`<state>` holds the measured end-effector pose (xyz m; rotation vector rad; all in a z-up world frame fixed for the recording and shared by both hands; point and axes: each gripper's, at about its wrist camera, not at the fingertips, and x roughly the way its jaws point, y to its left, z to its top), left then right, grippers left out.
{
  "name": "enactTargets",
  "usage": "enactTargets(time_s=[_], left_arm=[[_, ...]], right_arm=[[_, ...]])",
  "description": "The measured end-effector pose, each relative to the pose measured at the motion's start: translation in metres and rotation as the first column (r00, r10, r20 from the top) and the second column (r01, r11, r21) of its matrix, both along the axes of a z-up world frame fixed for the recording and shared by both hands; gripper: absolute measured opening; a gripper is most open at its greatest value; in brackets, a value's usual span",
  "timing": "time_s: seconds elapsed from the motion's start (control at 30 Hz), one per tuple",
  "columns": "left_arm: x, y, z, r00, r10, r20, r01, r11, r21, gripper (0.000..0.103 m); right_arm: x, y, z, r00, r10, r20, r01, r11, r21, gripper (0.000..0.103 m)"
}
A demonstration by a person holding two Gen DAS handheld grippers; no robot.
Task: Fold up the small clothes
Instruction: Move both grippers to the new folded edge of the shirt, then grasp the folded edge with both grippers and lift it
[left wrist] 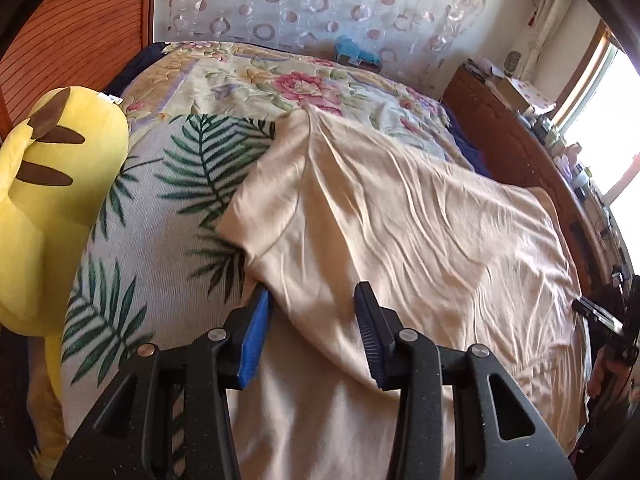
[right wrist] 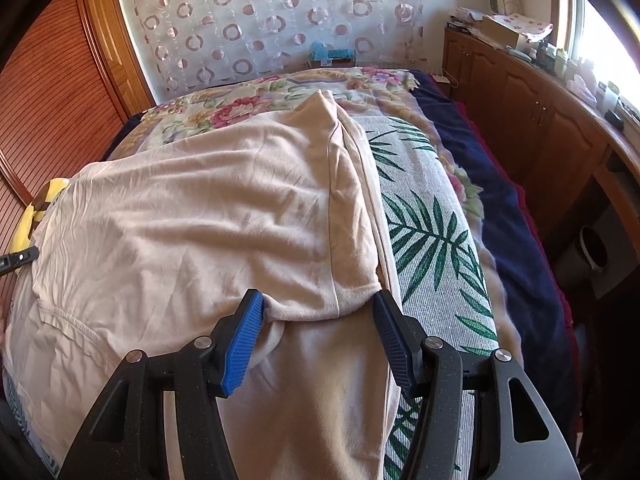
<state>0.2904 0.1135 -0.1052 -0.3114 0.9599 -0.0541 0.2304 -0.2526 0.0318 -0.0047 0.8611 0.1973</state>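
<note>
Both my grippers sit at the near edge of the cream T-shirt [left wrist: 400,216], which lies spread on the leaf-print blanket [left wrist: 160,220].

My left gripper [left wrist: 312,300] holds a raised fold of the shirt between its blue pads [left wrist: 254,344], pressing in on it. My right gripper [right wrist: 318,304] has its jaws apart around the bunched sleeve hem; I cannot tell whether they pinch it. A yellow plush toy [left wrist: 48,184] lies beside the shirt.

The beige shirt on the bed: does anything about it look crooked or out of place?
Nothing is damaged. The beige shirt is wrinkled, and its far end rises in a peak instead of lying flat on the leaf-print blanket. Fabric bunches between the fingers of the right gripper and the left gripper.
</note>
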Motion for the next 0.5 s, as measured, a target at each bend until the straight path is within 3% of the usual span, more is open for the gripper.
enactTargets(time_s=[0.13, 0.2, 0.37, 0.43, 0.5], left_arm=[[0.013, 0.007, -0.002, 0.999, 0.019, 0.027, -0.017, 0.998, -0.058, 0.042], [0.015, 0.006, -0.002, 0.999, 0.015, 0.034, -0.013, 0.999, -0.047, 0.036], [0.014, 0.005, -0.003, 0.999, 0.005, 0.043, -0.003, 0.999, -0.033, 0.035], [0.014, 0.002, -0.003, 0.999, -0.004, 0.045, 0.005, 1.000, -0.017, 0.036], [0.015, 0.001, -0.002, 0.999, -0.006, 0.043, 0.007, 1.000, -0.009, 0.036]], right_arm=[[0.000, -0.001, 0.000, 1.000, -0.001, 0.012, 0.001, 1.000, 0.003, 0.059], [0.001, -0.002, -0.001, 1.000, -0.003, 0.017, 0.003, 1.000, 0.008, 0.059], [0.007, -0.005, -0.002, 1.000, -0.017, 0.026, 0.016, 0.999, 0.039, 0.058], [0.010, -0.005, -0.002, 0.999, -0.021, 0.028, 0.020, 0.999, 0.050, 0.045], [0.011, -0.005, -0.003, 0.999, -0.021, 0.027, 0.019, 0.998, 0.065, 0.041]])
